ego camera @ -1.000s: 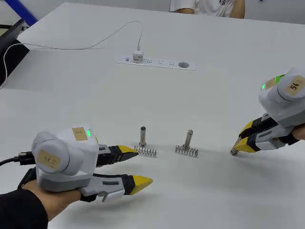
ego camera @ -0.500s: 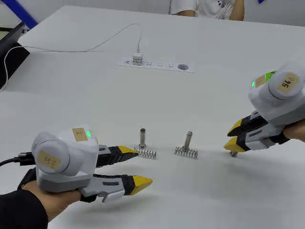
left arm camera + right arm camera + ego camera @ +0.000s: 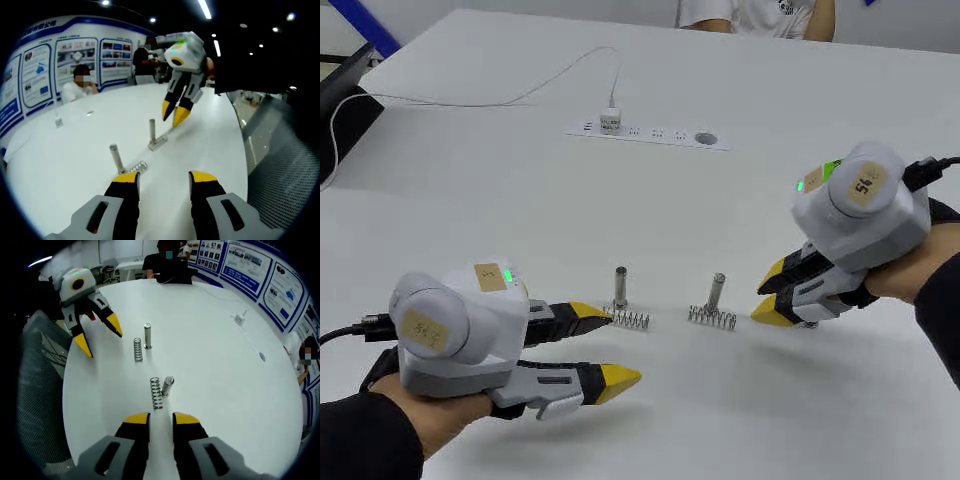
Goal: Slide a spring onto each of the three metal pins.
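While the right gripper (image 3: 161,419) hovers empty, jaws slightly apart, the middle spring (image 3: 156,392) lies flat just ahead beside its pin (image 3: 168,386), long axis running pretty much straight away from it.

The right gripper (image 3: 161,419), jaws slightly parted, faces a spring (image 3: 156,392) lying beside a pin (image 3: 167,386); left gripper (image 3: 103,342) beyond
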The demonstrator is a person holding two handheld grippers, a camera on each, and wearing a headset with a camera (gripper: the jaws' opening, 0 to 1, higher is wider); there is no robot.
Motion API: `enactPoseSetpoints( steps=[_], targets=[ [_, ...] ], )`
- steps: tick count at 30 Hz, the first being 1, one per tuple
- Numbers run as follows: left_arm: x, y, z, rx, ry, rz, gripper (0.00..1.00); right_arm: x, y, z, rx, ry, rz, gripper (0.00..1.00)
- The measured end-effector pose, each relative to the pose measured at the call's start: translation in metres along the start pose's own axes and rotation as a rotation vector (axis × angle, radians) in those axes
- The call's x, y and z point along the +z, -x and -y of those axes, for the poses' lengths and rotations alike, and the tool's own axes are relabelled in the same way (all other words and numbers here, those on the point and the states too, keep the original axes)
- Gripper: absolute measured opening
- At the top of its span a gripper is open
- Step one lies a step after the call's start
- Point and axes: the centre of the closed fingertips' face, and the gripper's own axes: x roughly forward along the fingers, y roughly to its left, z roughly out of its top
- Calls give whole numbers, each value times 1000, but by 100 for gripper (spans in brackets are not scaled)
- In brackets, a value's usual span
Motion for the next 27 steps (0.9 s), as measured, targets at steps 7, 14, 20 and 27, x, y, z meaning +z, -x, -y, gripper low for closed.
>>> enactPoseSetpoints(
  steps=[7, 14, 20, 27],
  targets=[
    [0, 0, 0, -1, -1, -3, 40, 1, -16, -3, 20, 11, -12, 17],
    [0, -2, 0, -3, -1, -3, 40, -2, -26, -3, 32, 10, -25, 16],
    [1, -2, 1, -5, -3, -3, 39, -3, -34, -1, 43, 6, -28, 15],
    [2, -3, 1, -6, -4, -2, 39, -5, -41, -3, 62, 7, -50, 13]
  ],
)
